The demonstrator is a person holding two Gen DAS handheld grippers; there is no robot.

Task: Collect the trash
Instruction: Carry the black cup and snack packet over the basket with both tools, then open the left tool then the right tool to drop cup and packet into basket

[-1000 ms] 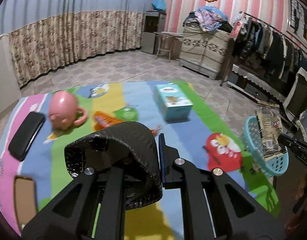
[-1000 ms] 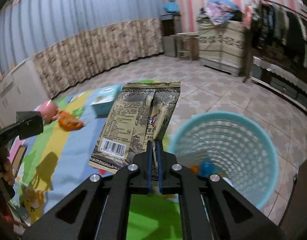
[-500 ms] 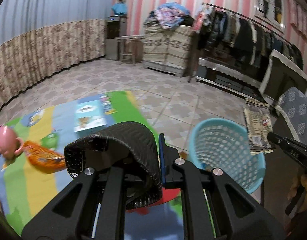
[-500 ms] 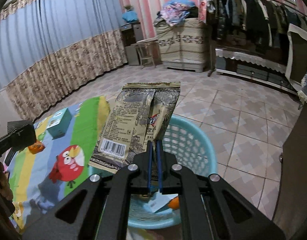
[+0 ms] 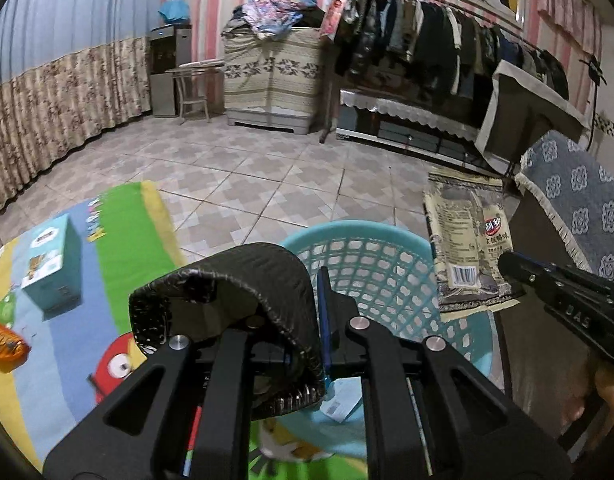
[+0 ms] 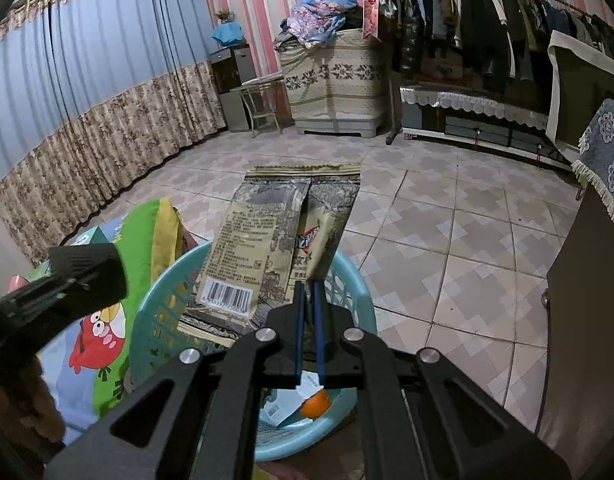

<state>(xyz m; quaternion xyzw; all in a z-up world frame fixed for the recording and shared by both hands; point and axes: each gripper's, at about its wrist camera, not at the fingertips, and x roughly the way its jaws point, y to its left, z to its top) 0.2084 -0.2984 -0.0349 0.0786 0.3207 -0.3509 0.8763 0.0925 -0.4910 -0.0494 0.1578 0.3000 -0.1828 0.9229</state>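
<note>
While both claws hang over the turquoise lattice basket [image 6: 349, 280], the drop-off step is in hand. Clamped in the right claw [image 6: 309, 300] is a crinkly tan snack packet [image 6: 275, 240], upright above the rim; the left claw [image 5: 321, 320] pinches a curled black woven-textured sheet [image 5: 227, 280]. Next, each should part its jaws over the basket's mouth.

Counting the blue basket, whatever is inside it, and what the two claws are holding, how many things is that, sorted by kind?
Basket: 1
Beige snack bag, held above the basket: 1
Black textured piece, held: 1
Orange fruit, in the basket: 1
Paper slip, in the basket: 1 that I can make out
Total: 5
</note>
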